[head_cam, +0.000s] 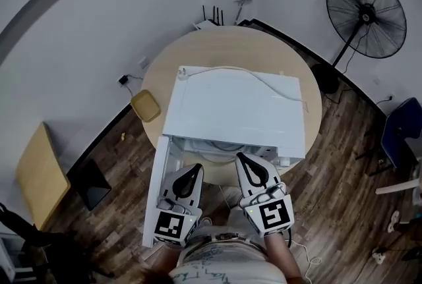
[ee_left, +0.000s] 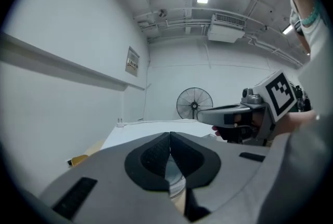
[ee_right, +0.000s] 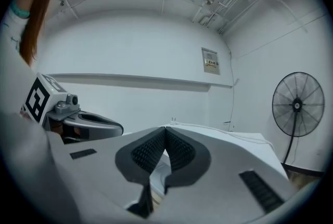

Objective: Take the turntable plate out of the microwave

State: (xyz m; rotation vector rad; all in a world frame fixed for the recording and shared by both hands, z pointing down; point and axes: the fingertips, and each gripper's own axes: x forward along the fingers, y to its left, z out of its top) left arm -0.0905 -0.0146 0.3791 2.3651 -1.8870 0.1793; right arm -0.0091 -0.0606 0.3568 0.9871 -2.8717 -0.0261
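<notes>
The white microwave [head_cam: 234, 108] stands on a round wooden table [head_cam: 217, 45], its door [head_cam: 157, 184] swung open to the left. A pale curved edge [head_cam: 214, 149] shows in the opening under the top's front rim; I cannot tell whether it is the turntable plate. My left gripper [head_cam: 196, 169] [ee_left: 170, 134] is shut and holds nothing, just in front of the opening beside the door. My right gripper [head_cam: 240, 157] [ee_right: 165, 128] is also shut and holds nothing, its tips at the opening's front edge. Each gripper view looks over the microwave's top.
A white cable [head_cam: 264, 82] lies across the microwave's top. A small yellow object [head_cam: 146, 105] sits at the table's left edge. A standing fan [head_cam: 366, 6] is at the back right, a blue chair [head_cam: 402, 128] at the right, a wooden board [head_cam: 39, 174] at the left.
</notes>
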